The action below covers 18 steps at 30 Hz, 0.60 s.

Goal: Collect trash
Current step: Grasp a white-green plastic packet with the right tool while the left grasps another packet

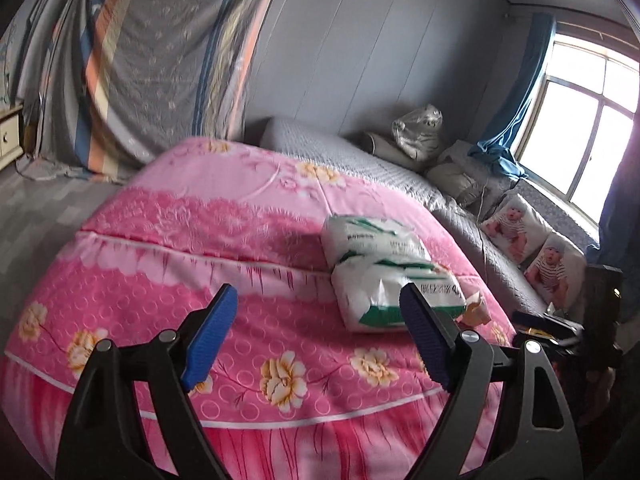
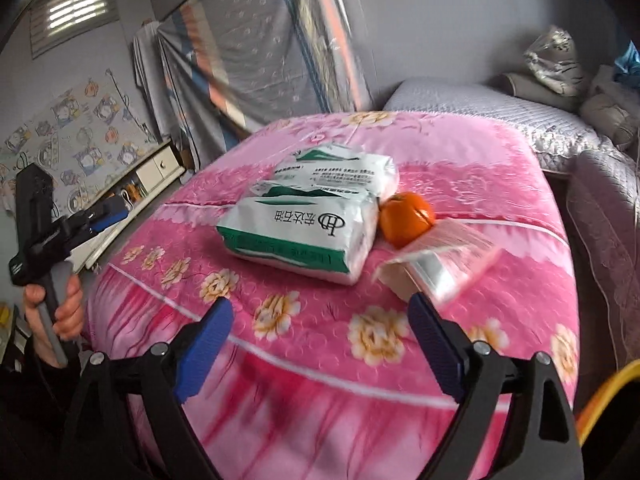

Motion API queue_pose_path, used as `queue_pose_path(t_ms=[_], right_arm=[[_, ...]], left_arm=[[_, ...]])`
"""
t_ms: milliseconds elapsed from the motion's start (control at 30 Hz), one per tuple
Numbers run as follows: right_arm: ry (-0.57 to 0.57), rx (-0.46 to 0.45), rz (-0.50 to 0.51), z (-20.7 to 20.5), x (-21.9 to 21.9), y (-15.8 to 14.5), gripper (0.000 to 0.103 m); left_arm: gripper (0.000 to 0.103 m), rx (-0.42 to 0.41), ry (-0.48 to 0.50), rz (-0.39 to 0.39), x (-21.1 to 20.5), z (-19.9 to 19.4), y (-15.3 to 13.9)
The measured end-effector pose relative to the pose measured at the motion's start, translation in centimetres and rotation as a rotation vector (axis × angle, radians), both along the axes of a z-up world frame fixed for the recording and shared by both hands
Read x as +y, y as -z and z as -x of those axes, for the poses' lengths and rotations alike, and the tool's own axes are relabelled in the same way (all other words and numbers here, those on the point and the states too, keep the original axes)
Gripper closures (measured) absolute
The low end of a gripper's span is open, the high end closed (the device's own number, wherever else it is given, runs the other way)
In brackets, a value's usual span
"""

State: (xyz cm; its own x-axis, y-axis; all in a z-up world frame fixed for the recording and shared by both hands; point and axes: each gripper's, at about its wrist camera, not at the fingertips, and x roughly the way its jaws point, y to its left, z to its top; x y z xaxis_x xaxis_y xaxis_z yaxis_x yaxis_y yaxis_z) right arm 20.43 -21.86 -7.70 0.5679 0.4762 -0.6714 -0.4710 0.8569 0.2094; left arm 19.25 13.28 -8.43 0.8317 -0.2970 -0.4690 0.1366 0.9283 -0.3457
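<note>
Pink floral quilt (image 2: 320,360) carries all targets. Right gripper (image 2: 320,344) wide, empty. Clear plastic wrapper (image 2: 444,268) just ahead of its right finger, long axis slanting away rightward. Orange (image 2: 406,218) beyond wrapper, touching nearer of two white-green packs (image 2: 304,236). Left gripper (image 1: 316,336) wide, empty, nearer pack ahead-right. Right hand looks closer to wrapper. Count: two packs, one orange, one wrapper.
</note>
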Motion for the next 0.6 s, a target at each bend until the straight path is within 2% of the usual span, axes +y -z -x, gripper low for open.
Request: queue_pose_path(t_ms=[167, 333, 500, 567, 600], right_arm=[[0.020, 0.076, -0.034, -4.0, 1.5, 0.7, 0.017], [0.063, 0.129, -0.013, -7.9, 3.1, 1.7, 0.017], [0.056, 0.202, 0.013, -10.3, 5.3, 3.7, 0.017], [0.052, 0.186, 0.053, -10.4, 6.2, 4.0, 0.028], [0.055, 0.181, 0.073, -10.4, 6.5, 4.0, 0.059]], left_arm=[[0.024, 0.007, 0.020, 0.023, -0.2, -0.4, 0.6], [0.023, 0.015, 0.029, 0.008, -0.7, -0.2, 0.8], [0.023, 0.031, 0.018, -0.003, -0.6, -0.1, 1.0], [0.023, 0.034, 0.007, -0.009, -0.5, -0.1, 1.0], [0.023, 0.036, 0.000, -0.011, -0.4, -0.2, 1.0]])
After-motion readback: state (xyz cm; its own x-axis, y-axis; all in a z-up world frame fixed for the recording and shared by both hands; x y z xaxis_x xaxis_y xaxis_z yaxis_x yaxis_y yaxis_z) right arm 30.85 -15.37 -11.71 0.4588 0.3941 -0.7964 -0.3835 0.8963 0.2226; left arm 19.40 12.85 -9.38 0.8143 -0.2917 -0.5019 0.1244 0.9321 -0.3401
